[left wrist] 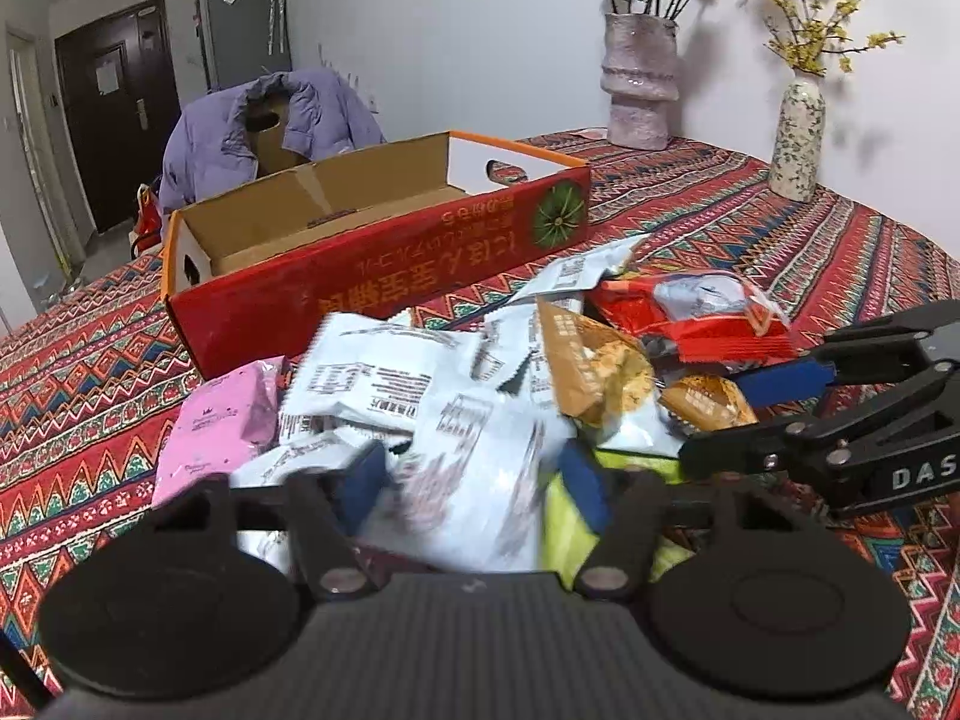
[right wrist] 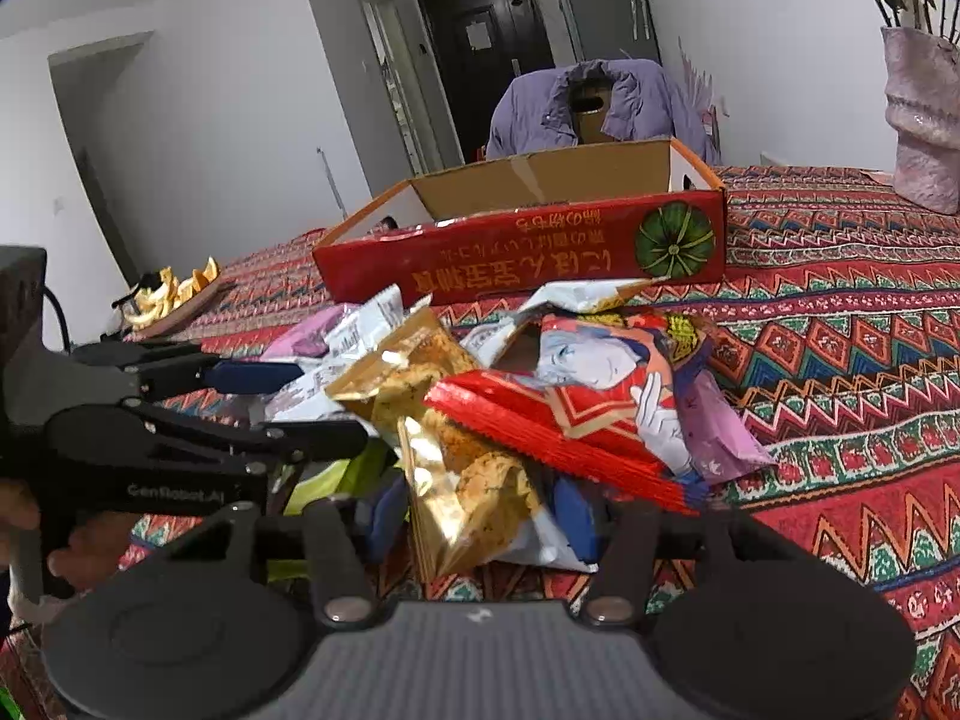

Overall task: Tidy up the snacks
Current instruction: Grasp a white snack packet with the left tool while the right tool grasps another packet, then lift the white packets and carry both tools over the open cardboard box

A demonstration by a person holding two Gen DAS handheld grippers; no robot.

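A pile of snack packets lies on the patterned tablecloth in front of an open red cardboard box [left wrist: 384, 276], also in the right wrist view [right wrist: 528, 252]. My left gripper [left wrist: 477, 480] is open, its blue pads on either side of a white printed packet [left wrist: 474, 450]. My right gripper [right wrist: 480, 510] is open around a gold packet [right wrist: 468, 480] under a red packet [right wrist: 600, 414]. A pink packet [left wrist: 222, 426] and an orange-brown packet [left wrist: 594, 360] lie in the pile. Each gripper shows in the other's view, the right one [left wrist: 774, 414] and the left one [right wrist: 300, 408].
A pink vase with roses [left wrist: 639, 84] and a speckled vase with yellow flowers [left wrist: 798, 138] stand at the table's far right. A chair with a purple jacket [left wrist: 264, 132] stands behind the box. A tray of orange peels [right wrist: 174, 294] sits at the left edge.
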